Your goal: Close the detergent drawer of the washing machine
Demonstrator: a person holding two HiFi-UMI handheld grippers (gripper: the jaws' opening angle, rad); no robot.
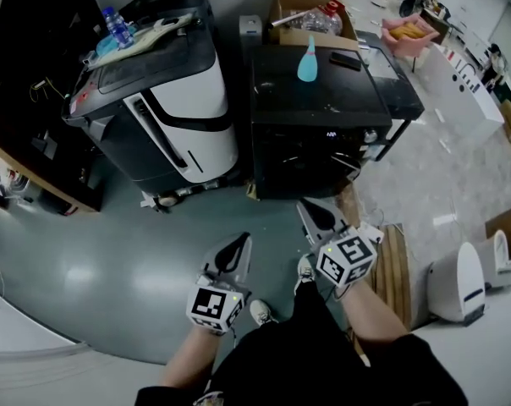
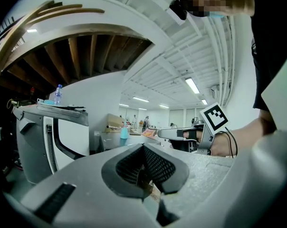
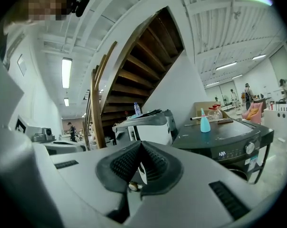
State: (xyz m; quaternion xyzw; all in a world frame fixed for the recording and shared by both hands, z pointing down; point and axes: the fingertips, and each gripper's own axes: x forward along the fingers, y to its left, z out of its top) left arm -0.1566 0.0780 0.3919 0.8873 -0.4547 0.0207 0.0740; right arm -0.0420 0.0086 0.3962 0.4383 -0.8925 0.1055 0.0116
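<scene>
Both claws are shut tight and hold nothing. The left claw (image 2: pixel 144 152) has its ribbed pads pressed together, and so does the right claw (image 3: pixel 140 151). We hold them side by side and roughly level over the grey floor (image 1: pixel 95 269), pointing toward the machines, the right one a little further forward. The black washing machine (image 1: pixel 340 100) stands ahead of the right claw and well apart from it. Its detergent drawer (image 1: pixel 281 135) sits in the dark front panel, left of the small lit display. It looks pushed in flush, though we cannot trace its outline. A teal bottle (image 1: pixel 307 62) stands upright on the washer's top. Just to the left stands a white and grey machine (image 1: pixel 188 108) with a water bottle (image 1: pixel 116 25) on its lid. A cardboard box (image 1: pixel 310 7) sits behind the washer.
</scene>
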